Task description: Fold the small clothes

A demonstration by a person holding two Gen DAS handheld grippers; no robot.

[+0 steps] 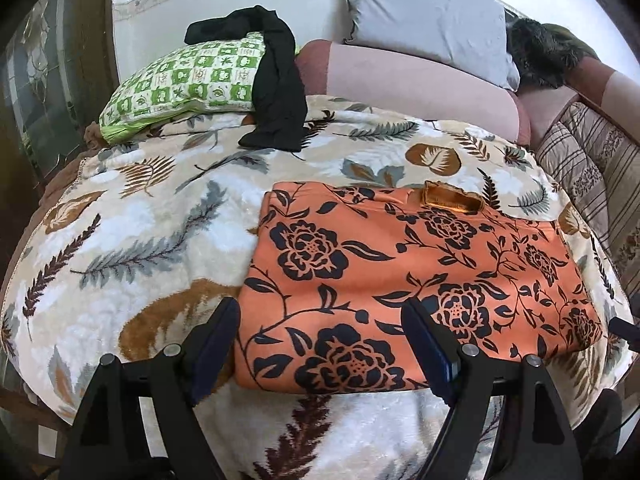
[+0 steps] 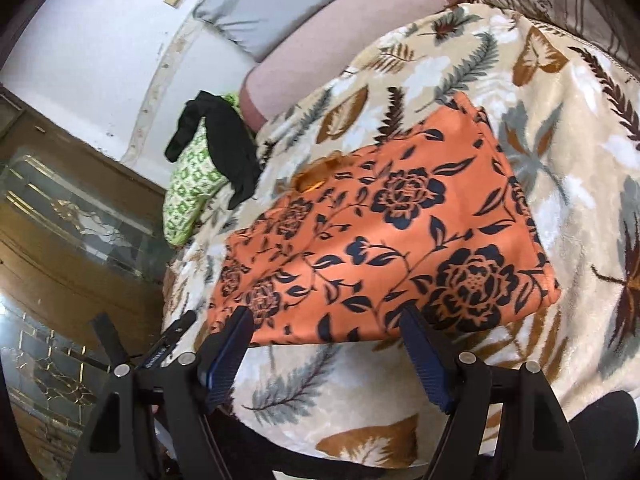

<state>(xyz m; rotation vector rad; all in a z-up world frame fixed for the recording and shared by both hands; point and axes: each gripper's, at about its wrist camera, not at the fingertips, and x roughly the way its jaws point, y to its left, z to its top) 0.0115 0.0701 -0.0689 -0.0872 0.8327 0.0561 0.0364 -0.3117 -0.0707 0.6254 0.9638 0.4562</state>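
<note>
Two grippers hang over a bed, both with fingers spread wide and nothing between them.

From the left wrist view, going left to right: a green pillow (image 1: pixel 180 80) lies at the far left of the bed, against the white wall (image 1: pixel 224 0). A black garment (image 1: pixel 278 92) is draped over the pillow's right end and trails down onto the leaf-print blanket (image 1: pixel 132 220). Right of that runs a pink bolster (image 1: pixel 420 84), with a grey pillow (image 1: pixel 428 20) leaning behind it and something dark and furry (image 1: pixel 540 56) further right. A striped quilt (image 1: pixel 592 176) sits at the right edge. The orange cloth (image 1: pixel 420 276), printed with dark flowers, lies folded flat on the blanket, right of centre and near the front edge. The left gripper (image 1: pixel 324 328) hovers above the cloth's near left corner, its left finger (image 1: pixel 216 344) over bare blanket, its right finger (image 1: pixel 432 348) over the cloth; whether either touches I cannot tell.

From the right wrist view: a wooden cabinet (image 2: pixel 80 248) with glass panels stands at the left, then the green pillow (image 2: pixel 188 196) and black garment (image 2: pixel 228 148), then the orange cloth (image 2: pixel 400 232) on the blanket (image 2: pixel 580 184). The right gripper (image 2: pixel 328 332) sits at the cloth's near edge, fingers apart. A bit of the left gripper (image 2: pixel 172 340) shows just left of it.
</note>
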